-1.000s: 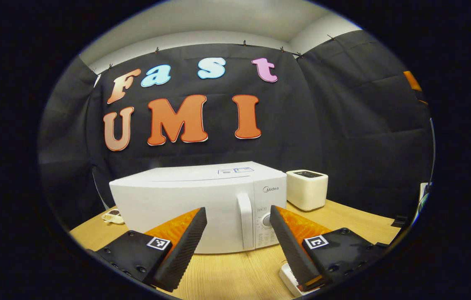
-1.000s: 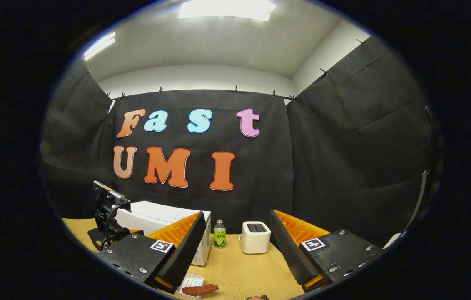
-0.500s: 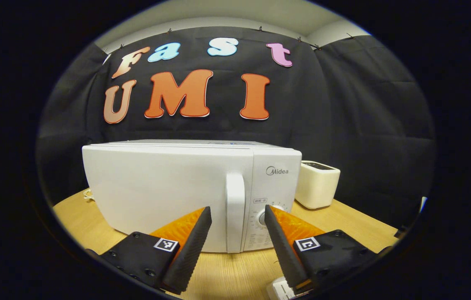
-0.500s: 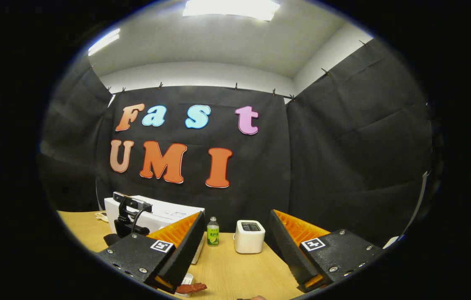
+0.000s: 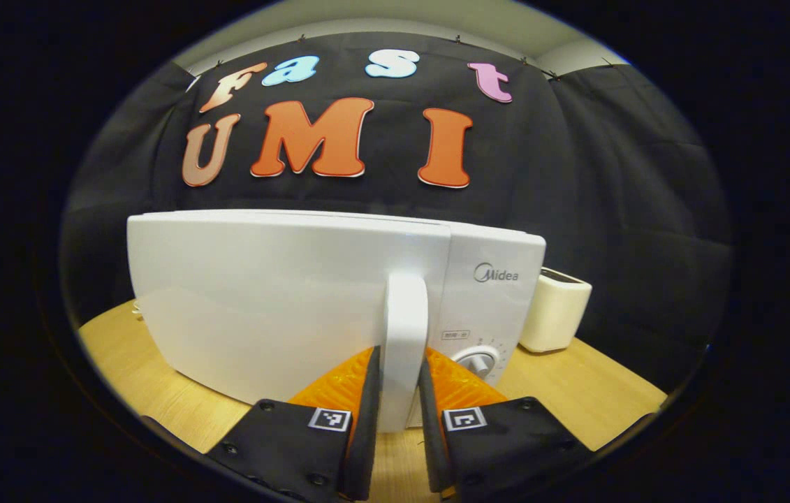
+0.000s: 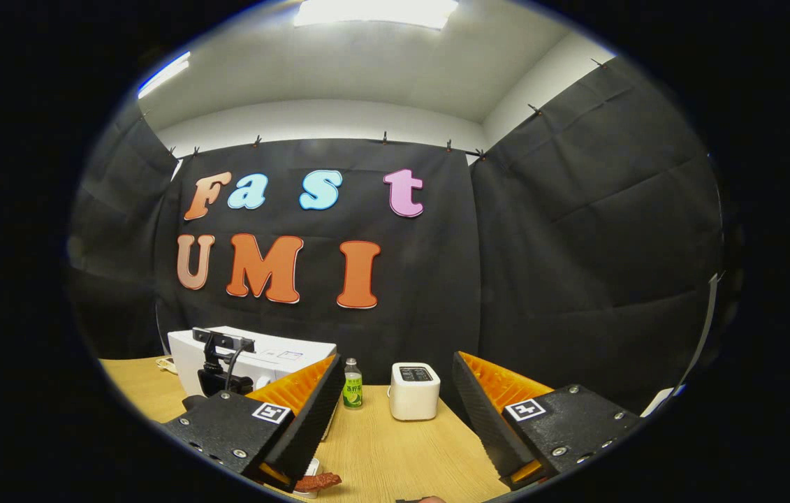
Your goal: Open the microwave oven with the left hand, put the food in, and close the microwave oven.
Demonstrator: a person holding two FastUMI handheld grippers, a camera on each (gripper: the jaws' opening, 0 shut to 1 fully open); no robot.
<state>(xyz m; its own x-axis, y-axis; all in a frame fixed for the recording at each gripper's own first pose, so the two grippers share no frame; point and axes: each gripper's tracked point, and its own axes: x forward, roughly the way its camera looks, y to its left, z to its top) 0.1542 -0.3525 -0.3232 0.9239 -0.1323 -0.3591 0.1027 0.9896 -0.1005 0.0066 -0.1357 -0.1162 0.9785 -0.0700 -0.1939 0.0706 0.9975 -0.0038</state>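
Both fingers of the left gripper (image 5: pixel 398 419) clamp the microwave door handle (image 5: pixel 405 335); right gripper (image 6: pixel 395 412) gapes empty. Pull should follow the hinge arc, grip kept square.

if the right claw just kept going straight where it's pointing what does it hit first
Probably the toaster, which sits between the open right claw's fingers, across bare table. The bottle stands just left of that line; depth is hard to judge.
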